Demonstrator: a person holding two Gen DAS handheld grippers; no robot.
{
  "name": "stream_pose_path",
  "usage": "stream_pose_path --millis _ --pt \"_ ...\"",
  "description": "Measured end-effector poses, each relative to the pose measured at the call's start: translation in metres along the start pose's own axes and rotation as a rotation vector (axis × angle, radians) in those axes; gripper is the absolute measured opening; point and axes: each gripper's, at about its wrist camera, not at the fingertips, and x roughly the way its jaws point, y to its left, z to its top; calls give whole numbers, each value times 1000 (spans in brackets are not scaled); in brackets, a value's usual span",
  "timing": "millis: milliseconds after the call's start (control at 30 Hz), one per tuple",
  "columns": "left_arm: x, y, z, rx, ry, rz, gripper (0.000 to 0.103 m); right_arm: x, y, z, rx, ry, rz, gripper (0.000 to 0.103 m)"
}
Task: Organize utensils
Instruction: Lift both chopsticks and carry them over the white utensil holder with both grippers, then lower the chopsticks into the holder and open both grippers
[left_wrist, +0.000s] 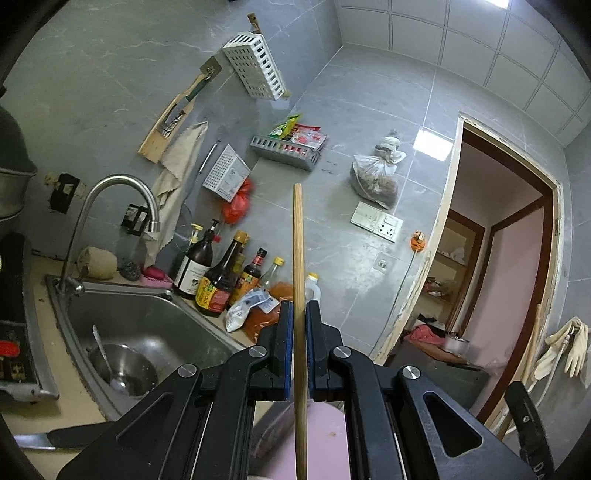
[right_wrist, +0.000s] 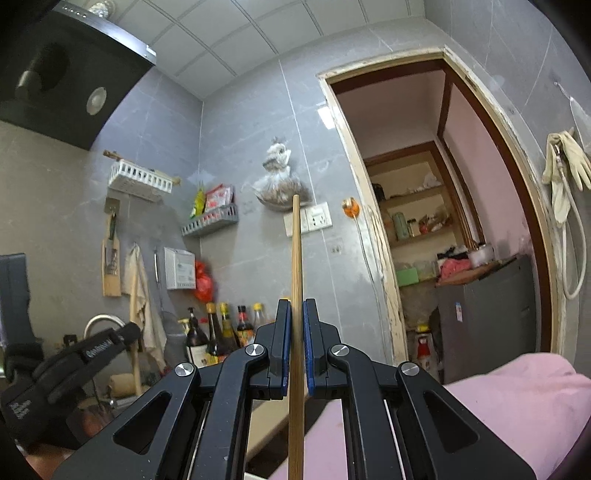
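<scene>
My left gripper (left_wrist: 299, 306) is shut on a wooden chopstick (left_wrist: 297, 243) that sticks out forward past its blue pads toward the tiled wall. My right gripper (right_wrist: 296, 304) is likewise shut on a second wooden chopstick (right_wrist: 296, 251), which runs straight ahead between the pads. A white slotted utensil basket (left_wrist: 256, 66) hangs high on the wall; it shows in the right wrist view as the white basket (right_wrist: 142, 181) at left. The left hand's device (right_wrist: 62, 365), strapped in black, appears at the lower left of the right wrist view.
A steel sink (left_wrist: 147, 332) with a bowl and spoon (left_wrist: 122, 365) lies lower left, under a curved tap (left_wrist: 122, 206). Sauce bottles (left_wrist: 221, 277) line the counter. A grey basket (left_wrist: 284, 149), a cutting board (left_wrist: 170, 118), a cloth (left_wrist: 181, 158) and a knife (left_wrist: 48, 439) are near. A doorway (right_wrist: 443, 221) opens right.
</scene>
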Motion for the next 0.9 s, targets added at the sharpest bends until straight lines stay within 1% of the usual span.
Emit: stream_pose_path --millis 300,467,667,733,900 --pt "-7 1 -30 71 10 34 4 -6 7 -22 -66 78 6 5" --pt "-16 -5 -52 132 9 32 4 -8 10 -32 -77 101 -8 5" --pt "-19 -15 -74 203 50 15 4 -7 12 -40 -88 140 -18 5" --pt "-18 -16 -77 212 64 5 4 -6 11 -41 -80 153 -27 5" --pt "-19 -11 -79 181 104 -5 4 -9 8 -43 -68 172 -29 5"
